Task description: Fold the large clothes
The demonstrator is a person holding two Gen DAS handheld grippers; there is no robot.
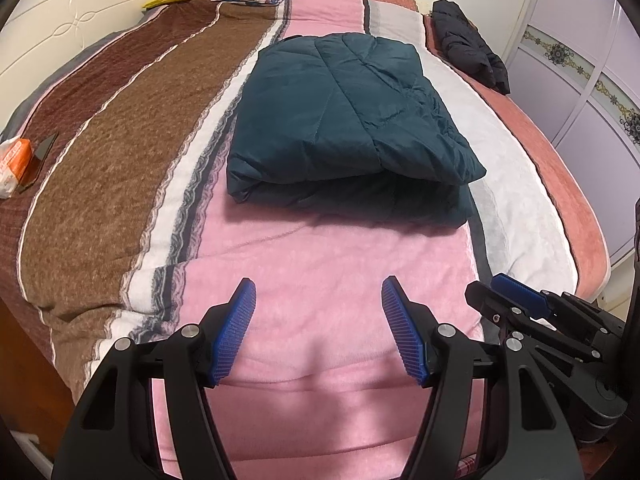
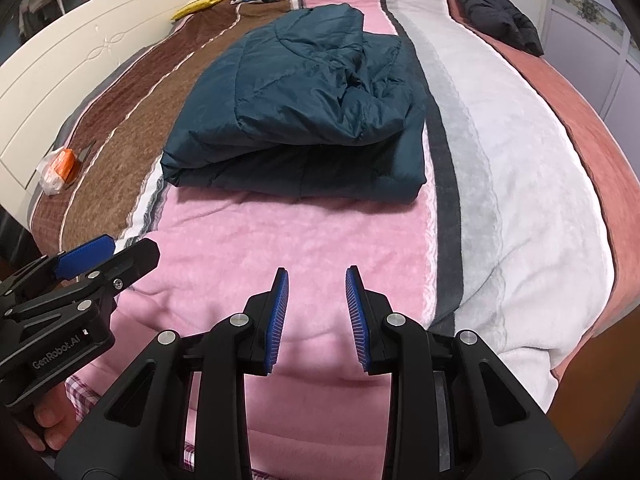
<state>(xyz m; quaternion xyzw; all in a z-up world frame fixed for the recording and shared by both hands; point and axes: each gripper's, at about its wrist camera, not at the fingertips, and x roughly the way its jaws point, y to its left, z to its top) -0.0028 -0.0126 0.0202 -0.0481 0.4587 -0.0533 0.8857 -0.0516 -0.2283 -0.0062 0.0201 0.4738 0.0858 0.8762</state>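
I hold both tongs over the pink blanket (image 1: 320,264), nothing between either pair. My left gripper (image 1: 318,292) stands wide apart; my right gripper (image 2: 316,280) is narrower, still parted. The teal jacket (image 1: 344,120) lies folded ahead, at twelve o'clock from the left tongs and about eleven from the right, well apart from both. Its near edge runs nine to three. I judge neither hand clearly nearer. A black coat (image 1: 468,44) sits at two o'clock.

Folded jacket (image 1: 344,120) lies on bed (image 1: 120,160), beyond grippers.
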